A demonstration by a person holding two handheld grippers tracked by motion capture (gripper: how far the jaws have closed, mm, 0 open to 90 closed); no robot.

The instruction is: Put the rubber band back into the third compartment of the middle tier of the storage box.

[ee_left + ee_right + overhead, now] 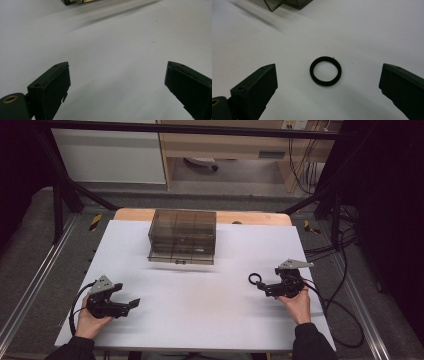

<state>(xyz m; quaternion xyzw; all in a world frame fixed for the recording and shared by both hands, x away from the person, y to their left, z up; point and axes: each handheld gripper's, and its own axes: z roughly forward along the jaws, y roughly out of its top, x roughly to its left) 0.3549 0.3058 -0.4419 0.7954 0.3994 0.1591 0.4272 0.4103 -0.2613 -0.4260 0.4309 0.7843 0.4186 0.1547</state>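
A small black ring [255, 278] lies flat on the white table [200, 310], to the right of the middle. In the right gripper view the ring [325, 71] sits just ahead of the jaws, in line with the gap between them. My right gripper [263, 287] stands open right behind it, not touching it. At the left front my left gripper [134, 303] is open too, with bare table between its jaws [117, 82]. A smoky clear plastic box [183, 235] with compartments stands at the back middle of the table.
The box's corner shows at the top of the left gripper view [75, 2] and of the right gripper view [287, 3]. Black frame bars and cables [340, 270] run along the table's right side. A wooden edge [250, 217] lies behind the white sheet.
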